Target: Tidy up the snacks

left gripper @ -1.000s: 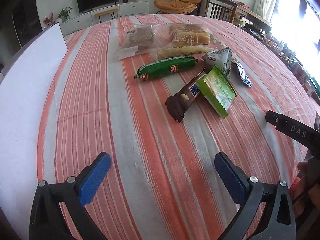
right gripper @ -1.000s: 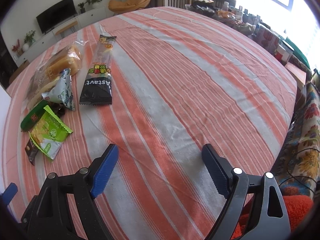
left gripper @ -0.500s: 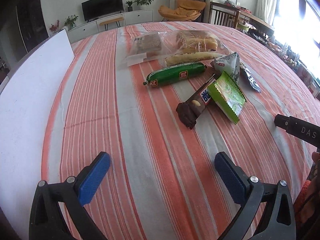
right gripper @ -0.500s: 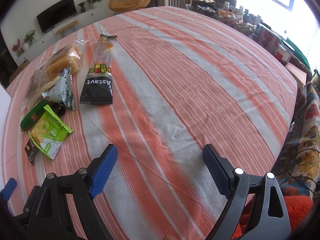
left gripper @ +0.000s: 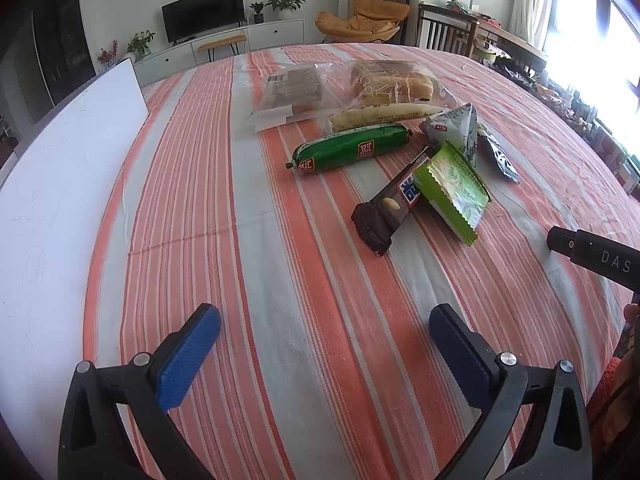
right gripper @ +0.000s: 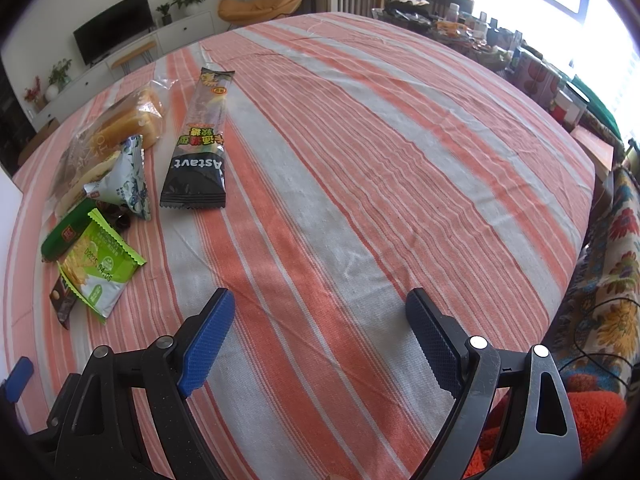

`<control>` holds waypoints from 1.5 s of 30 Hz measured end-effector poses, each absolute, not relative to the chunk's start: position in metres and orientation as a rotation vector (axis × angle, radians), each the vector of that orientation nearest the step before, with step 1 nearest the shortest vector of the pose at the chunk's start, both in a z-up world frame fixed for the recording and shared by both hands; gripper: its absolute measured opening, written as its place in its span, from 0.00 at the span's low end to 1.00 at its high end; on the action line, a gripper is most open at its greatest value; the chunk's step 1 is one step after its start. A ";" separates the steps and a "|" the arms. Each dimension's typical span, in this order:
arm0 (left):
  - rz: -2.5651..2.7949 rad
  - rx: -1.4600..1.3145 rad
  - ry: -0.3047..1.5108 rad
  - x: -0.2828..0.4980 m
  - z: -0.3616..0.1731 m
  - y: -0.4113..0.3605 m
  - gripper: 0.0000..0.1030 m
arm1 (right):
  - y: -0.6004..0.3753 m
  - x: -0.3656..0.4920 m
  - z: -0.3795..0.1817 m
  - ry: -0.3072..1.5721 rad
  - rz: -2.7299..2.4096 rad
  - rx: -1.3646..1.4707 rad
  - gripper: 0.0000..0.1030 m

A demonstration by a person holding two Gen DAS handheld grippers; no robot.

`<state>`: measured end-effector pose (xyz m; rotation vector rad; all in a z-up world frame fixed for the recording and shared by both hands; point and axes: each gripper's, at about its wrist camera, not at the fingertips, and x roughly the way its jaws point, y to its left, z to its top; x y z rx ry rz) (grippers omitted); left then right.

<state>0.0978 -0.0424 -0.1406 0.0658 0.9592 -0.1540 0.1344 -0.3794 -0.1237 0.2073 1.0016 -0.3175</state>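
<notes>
Several snacks lie in a loose pile on the striped tablecloth [left gripper: 280, 280]. Among them are a green sausage [left gripper: 352, 148], a brown chocolate bar [left gripper: 394, 206], a light green cracker packet [left gripper: 454, 188], a white triangular pouch [left gripper: 456, 128] and clear bread bags [left gripper: 388, 84]. A long black Astavt candy pack [right gripper: 202, 148] lies apart, to the right of the pile. My left gripper [left gripper: 324, 348] hovers open over bare cloth, short of the chocolate bar. My right gripper [right gripper: 320, 340] is open too, empty, with the cracker packet [right gripper: 100, 260] to its left.
A white board [left gripper: 60, 184] covers the table's left side. The right gripper's black body [left gripper: 592, 256] juts in at the right edge of the left wrist view. Chairs, a floral cushion [right gripper: 612, 280] and cluttered shelves stand beyond the table's right edge.
The left wrist view has tilted up slightly, so the snacks sit lower and closer in its frame. The right gripper's view is unchanged.
</notes>
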 end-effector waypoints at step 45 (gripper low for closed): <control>-0.330 0.057 1.065 0.121 -0.116 -0.053 0.20 | -0.379 0.135 -0.124 1.003 -0.315 0.205 0.89</control>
